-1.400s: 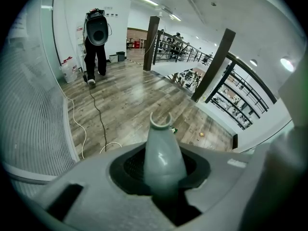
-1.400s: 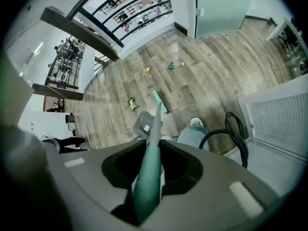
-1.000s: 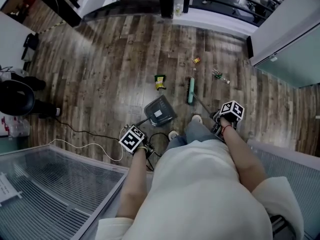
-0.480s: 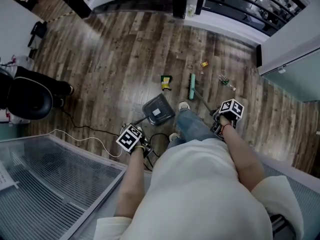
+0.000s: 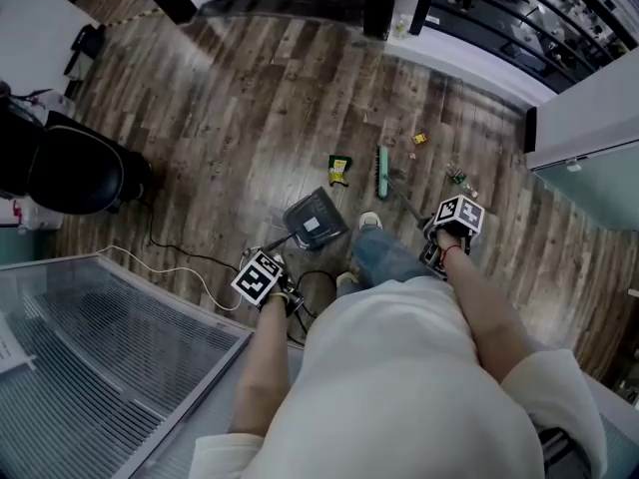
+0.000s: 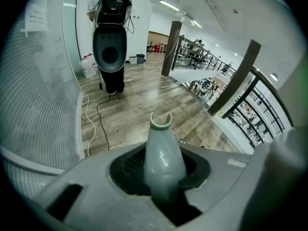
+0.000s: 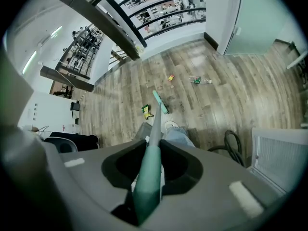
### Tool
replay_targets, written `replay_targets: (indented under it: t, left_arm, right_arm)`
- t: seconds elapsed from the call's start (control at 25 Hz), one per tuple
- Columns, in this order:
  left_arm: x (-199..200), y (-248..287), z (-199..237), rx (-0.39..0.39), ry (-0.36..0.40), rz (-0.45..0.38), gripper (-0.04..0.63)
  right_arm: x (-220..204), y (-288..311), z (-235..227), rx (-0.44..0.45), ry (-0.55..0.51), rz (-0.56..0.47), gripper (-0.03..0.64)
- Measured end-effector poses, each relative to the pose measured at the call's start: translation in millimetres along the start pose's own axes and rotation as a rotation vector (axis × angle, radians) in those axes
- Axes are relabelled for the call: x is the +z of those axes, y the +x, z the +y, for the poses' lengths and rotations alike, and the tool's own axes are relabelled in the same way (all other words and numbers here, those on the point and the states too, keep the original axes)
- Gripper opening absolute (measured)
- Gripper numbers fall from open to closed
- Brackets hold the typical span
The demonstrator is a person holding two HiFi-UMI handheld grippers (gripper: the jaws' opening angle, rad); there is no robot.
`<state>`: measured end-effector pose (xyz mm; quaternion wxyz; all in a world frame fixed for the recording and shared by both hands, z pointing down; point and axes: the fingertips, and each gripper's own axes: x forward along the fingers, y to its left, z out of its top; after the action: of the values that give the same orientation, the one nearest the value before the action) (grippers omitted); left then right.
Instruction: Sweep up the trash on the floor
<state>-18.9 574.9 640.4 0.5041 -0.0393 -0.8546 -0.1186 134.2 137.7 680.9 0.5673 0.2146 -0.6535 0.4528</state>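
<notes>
I'm pinching the broom [image 5: 380, 172] in the right gripper [image 7: 149, 177] and the dustpan [image 5: 316, 220] in the left gripper [image 6: 163, 172] — 3 bits of trash [image 5: 420, 139] are lying ahead, the wrapper [image 5: 339, 168] just beside the broom head. Sweeping is only starting — next, I'm guessing, comes dragging it panward.

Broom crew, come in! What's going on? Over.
Left gripper shut on dustpan handle, right gripper on broom handle. Trash unswept: packet, wrapper, bottle. Cable by shoe.

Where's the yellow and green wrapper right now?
In the head view the wrapper lies on the wood floor just left of the broom, a little beyond the dustpan.
</notes>
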Motion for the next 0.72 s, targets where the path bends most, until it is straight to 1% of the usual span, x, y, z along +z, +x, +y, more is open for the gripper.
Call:
replay_targets:
  t: [0.2,0.44,0.72]
  left_arm:
    - [13,4,-14,0.023,-0.031,-0.001,0.093]
    - [26,14,-26,0.049,-0.072,-0.01,0.093]
    - [31,26,-40,0.075,-0.104,-0.006,0.094]
  right_arm:
    - [28,3,16,-0.036,-0.099,0.02,0.098]
    - [58,11,38,-0.067,-0.194,0.04,0.098]
    - [88,22,57,-0.122,-0.323,0.065,0.098]
